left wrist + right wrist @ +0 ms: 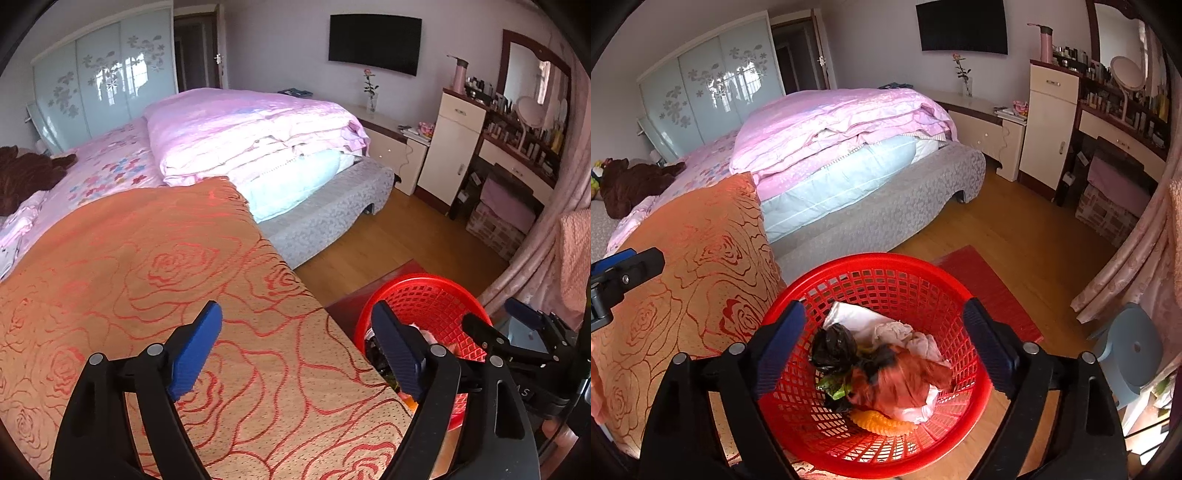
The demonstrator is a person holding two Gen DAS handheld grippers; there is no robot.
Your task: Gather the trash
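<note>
One red basket [875,369] is being viewed from above, standing upright on the floor, mouth facing up, just right of the orange rose cloth [177,302]. Trash is being held inside: one black bag [834,345], one reddish wrapper [905,384], pale tissues [916,339], one orange piece [882,424]. The right claw [884,350] is being kept released above it; the left claw [297,350] is likewise released, empty, over the cloth's edge.

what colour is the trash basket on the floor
Red, a mesh-walled plastic basket; it shows best in the right wrist view.
</note>
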